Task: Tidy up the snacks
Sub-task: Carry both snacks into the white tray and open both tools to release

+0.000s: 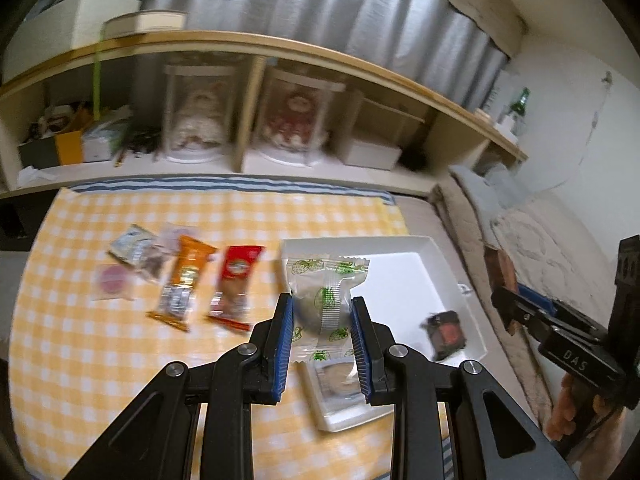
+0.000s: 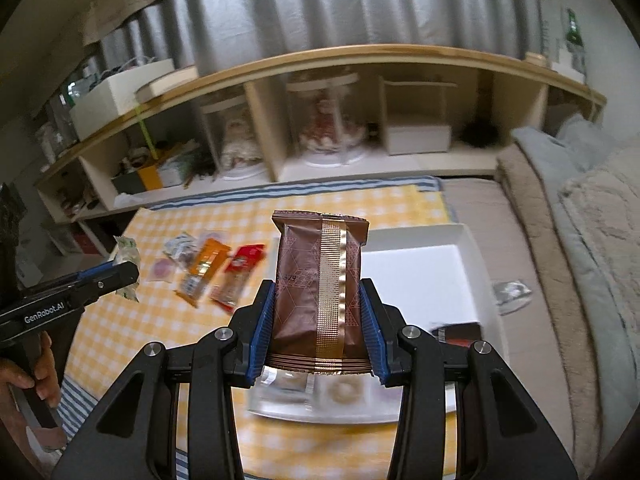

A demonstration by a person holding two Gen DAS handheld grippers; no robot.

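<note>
Behind it all, grey pleated curtain (image 1: 320, 12) and long wooden shelf (image 1: 248, 46) with cubbies, two domed display cases inside. Below that, yellow checked cloth (image 1: 80, 340) spread flat, blue-striped edge at the far side. White tray (image 1: 404, 272) lying on the cloth's right part, a dark red-labelled packet (image 1: 445, 334) and a clear-wrapped round biscuit (image 1: 336, 376) already inside it.

Over the tray's near-left corner, left gripper (image 1: 322, 330) clamped on a clear strawberry-print packet (image 1: 328, 292), blue pads pressing both sides, packet lifted off the surface. Over the tray's near edge, right gripper (image 2: 318, 330) closed on a brown foil packet (image 2: 318, 276), held upright, gold seam facing the camera.

Left of the tray, loose on the cloth: red packet (image 1: 236, 280) and orange packet (image 1: 182, 280) side by side, then a small heap of clear sachets (image 1: 140, 252) and a pink round one (image 1: 112, 280), blurred. Off the tray's right side, a small silver wrapper (image 2: 512, 294) on the grey mat (image 2: 480, 204).
</note>
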